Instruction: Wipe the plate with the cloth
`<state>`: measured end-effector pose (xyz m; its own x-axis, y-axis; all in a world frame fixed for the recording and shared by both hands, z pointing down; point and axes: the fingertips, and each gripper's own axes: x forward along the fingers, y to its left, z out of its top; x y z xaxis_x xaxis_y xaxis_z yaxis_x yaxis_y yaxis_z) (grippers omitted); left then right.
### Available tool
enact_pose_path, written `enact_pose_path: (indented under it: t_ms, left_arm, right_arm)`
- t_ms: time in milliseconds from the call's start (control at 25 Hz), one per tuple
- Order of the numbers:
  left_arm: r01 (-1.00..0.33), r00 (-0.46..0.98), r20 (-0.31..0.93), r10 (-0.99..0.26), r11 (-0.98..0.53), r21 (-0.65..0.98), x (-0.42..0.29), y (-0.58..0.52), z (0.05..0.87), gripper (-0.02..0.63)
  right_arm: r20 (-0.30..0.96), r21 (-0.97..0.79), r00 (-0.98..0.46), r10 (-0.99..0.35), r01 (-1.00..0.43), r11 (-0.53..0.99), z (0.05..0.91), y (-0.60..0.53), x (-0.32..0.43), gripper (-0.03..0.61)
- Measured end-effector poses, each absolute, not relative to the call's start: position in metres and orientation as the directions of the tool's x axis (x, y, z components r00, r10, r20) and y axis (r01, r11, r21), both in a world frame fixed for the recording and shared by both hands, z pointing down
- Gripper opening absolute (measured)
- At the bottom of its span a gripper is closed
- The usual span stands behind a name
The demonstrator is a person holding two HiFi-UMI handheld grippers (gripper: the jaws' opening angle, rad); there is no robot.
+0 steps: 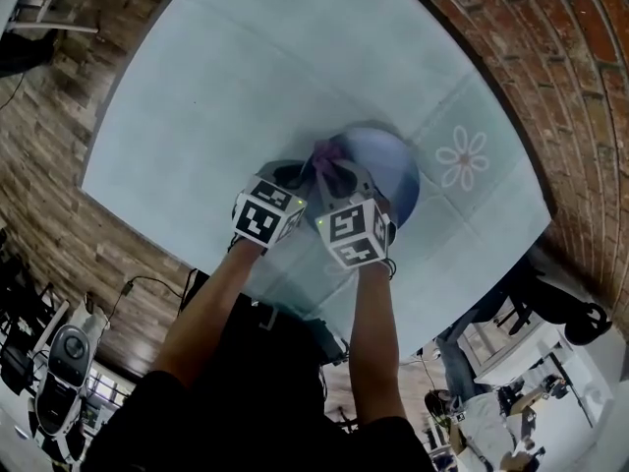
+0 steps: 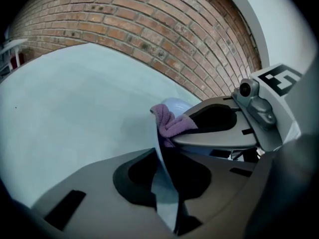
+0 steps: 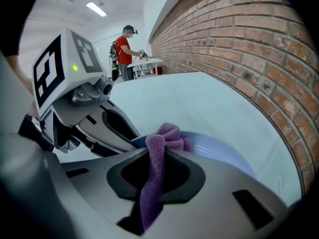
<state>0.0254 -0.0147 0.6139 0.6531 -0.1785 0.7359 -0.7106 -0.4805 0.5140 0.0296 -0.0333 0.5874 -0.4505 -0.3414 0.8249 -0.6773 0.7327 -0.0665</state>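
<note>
Plate (image 1: 393, 170) is sitting toward the near right of the wide pale table (image 1: 246, 87), just left of a printed flower (image 1: 462, 155). I am steadying it there so that it is not sliding under the wiping. My left gripper (image 2: 169, 163) is clamping the plate's near-left rim, with the thin edge running between its jaws. Whether the plate is tipping up off the table I cannot tell. I am gripping at the very edge, I judge, to leave the face free for the other tool. My right gripper (image 3: 157, 171) is hanging just right of the left one, pinching the purple cloth (image 3: 167, 133) tight. A bunched end is sticking out past the jaws and seems to be resting on the plate near its rim. That way the soft wad, not the hard jaws, is doing the rubbing.
</note>
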Motion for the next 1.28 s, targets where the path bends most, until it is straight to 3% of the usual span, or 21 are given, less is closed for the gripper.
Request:
enact_pose_path:
  t_ms: [840, 1280]
  left_arm:
    - [-0.708, 0.666, 0.726, -0.171, -0.449, 0.544, 0.026, -0.015, 0.615, 0.069]
    - [-0.715, 0.688, 0.703, -0.18, -0.338, 0.613, 0.026, -0.014, 0.617, 0.055]
  right_arm:
    - [0.82, 0.314, -0.22, -0.528, -0.598, 0.737, 0.596, -0.061, 0.062, 0.066]
    - [0.816, 0.43, -0.074, -0.574, -0.586, 0.687, 0.599, -0.067, 0.115, 0.066]
